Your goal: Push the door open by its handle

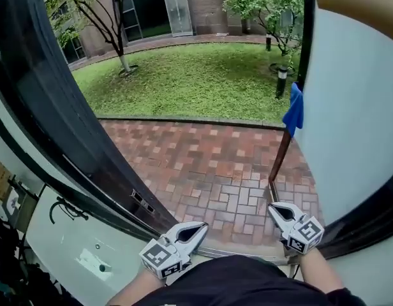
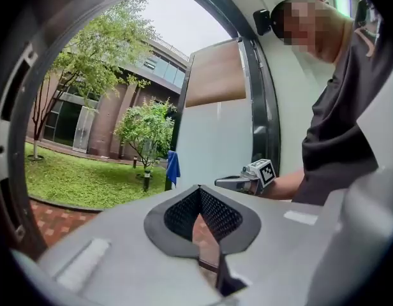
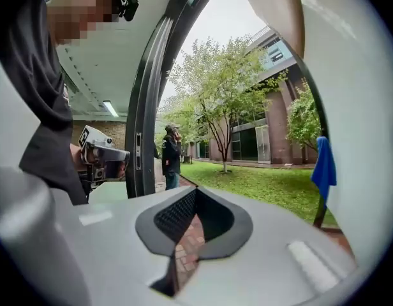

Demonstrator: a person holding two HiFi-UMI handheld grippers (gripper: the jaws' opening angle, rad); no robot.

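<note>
brick patio (image 1: 215, 171) outside the doorway | door (image 1: 349, 120) swung wide open | right gripper (image 1: 277, 208) just left of door, jaws together, empty | left gripper (image 1: 199, 227) farther from door, jaws together too

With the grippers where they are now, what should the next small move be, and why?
Probably nothing more on the door: just lower both grippers. The door already stands swung out over the paving, leaving the doorway open. The left gripper and right gripper are shut, empty and touching nothing.
</note>
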